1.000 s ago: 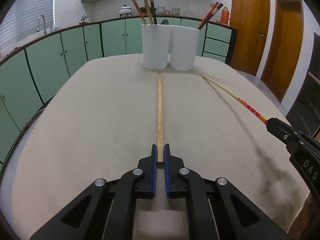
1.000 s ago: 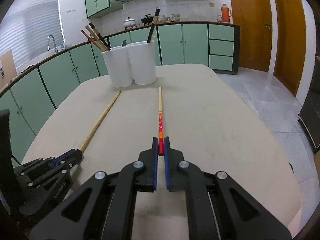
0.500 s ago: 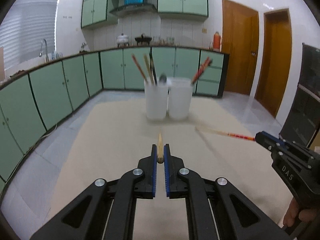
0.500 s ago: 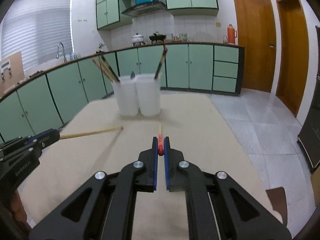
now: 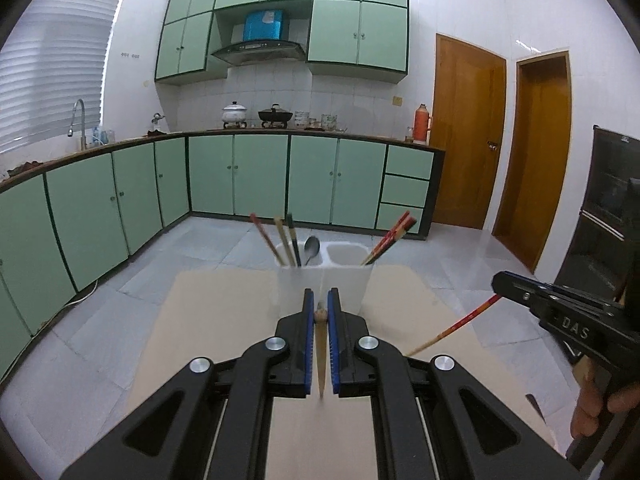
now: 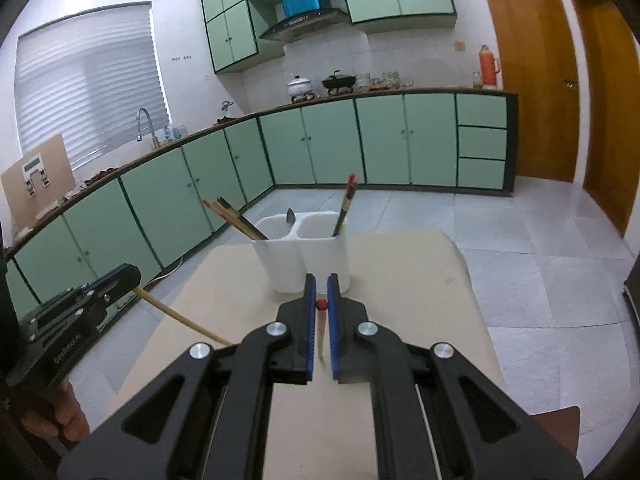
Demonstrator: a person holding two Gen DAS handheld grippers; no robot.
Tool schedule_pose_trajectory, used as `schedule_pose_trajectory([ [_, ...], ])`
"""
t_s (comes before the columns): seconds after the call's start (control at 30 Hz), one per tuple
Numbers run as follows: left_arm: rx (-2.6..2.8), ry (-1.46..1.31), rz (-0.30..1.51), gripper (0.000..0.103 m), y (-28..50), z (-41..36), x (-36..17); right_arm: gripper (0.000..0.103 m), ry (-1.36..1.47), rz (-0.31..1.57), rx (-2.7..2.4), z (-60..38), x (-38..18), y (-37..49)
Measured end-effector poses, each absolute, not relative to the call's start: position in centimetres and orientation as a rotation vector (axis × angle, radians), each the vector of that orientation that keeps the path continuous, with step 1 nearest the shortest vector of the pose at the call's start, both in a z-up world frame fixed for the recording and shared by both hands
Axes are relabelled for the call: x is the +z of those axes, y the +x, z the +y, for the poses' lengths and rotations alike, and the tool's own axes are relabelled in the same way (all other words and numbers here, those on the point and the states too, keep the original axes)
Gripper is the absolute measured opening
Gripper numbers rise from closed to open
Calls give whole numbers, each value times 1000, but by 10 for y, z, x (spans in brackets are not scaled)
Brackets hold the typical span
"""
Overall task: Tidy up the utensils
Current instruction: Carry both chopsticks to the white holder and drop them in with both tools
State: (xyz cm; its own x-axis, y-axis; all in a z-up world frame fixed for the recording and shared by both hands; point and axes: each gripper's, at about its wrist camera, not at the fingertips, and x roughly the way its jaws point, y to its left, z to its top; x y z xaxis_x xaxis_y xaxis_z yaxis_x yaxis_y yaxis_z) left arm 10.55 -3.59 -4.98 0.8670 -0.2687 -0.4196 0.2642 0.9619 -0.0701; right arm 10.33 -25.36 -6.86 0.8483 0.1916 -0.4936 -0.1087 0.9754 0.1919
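My left gripper (image 5: 320,312) is shut on a plain wooden chopstick (image 5: 321,356), which hangs down between the jaws, lifted high above the table. It also shows in the right wrist view (image 6: 180,316). My right gripper (image 6: 321,304) is shut on a red-ended chopstick (image 6: 321,328), seen from the left wrist view (image 5: 456,328) slanting down. A white two-compartment holder (image 5: 324,280) (image 6: 304,256) stands ahead at the table's far end. Its left cup holds several chopsticks and a spoon; its right cup holds dark red chopsticks.
The beige table (image 5: 208,320) (image 6: 400,280) lies below both grippers. Green kitchen cabinets (image 5: 240,180) run along the back and left walls. Wooden doors (image 5: 468,128) are at the right. A dark appliance (image 5: 612,200) stands at the far right.
Both grippers have lifted their chopsticks off the table and tilted up, so each chopstick now hangs down from the jaws. The holder now appears lower in both views.
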Motion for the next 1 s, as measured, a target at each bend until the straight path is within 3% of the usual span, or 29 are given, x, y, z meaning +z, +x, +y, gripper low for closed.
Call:
schedule_pose_trajectory([
  [0.47,-324,-17,396,6,117,-43,-18,5,126,510,225,-246,-28,131],
  [1.0,-325,-41,218,6,156,-43,54,5,85,312,212,-256,64,183],
])
